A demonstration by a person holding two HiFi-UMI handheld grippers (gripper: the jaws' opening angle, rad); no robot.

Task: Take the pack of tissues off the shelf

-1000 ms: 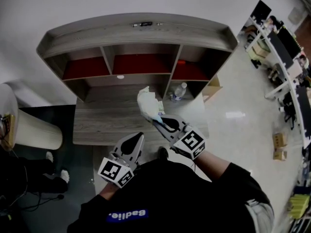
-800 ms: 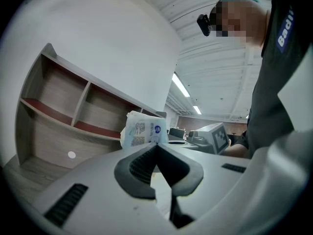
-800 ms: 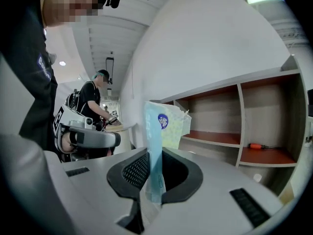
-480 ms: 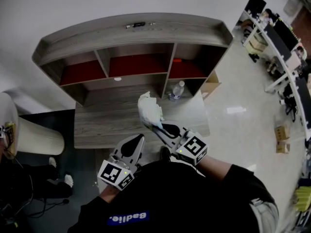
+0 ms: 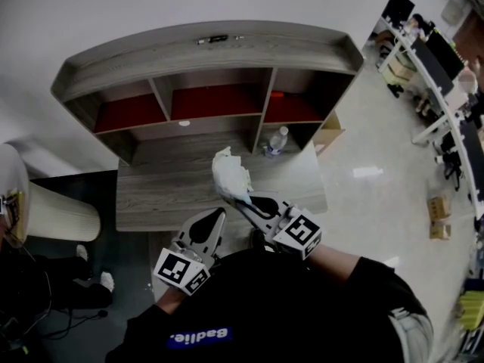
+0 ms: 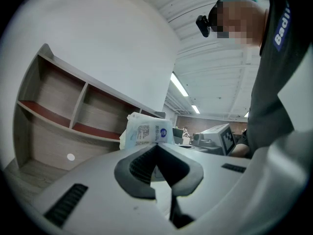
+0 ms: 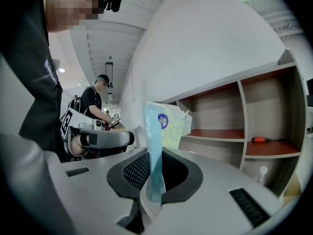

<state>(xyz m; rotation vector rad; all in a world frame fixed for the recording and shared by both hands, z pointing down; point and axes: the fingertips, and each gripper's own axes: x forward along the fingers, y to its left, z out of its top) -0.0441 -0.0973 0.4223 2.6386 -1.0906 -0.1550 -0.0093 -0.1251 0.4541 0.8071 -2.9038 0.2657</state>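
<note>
The left tongs (image 5: 218, 213) are clenched with nothing in them, over the near edge of the tabletop (image 5: 162, 184). Just beside them, the right tongs (image 5: 240, 200) are pinching the lower edge of the pack of tissues (image 5: 229, 174), which stands up in the air in front of the shelf (image 5: 204, 51).

Open office, desk rows (image 5: 442, 112) w/ monitors (image 5: 398, 7)
</note>
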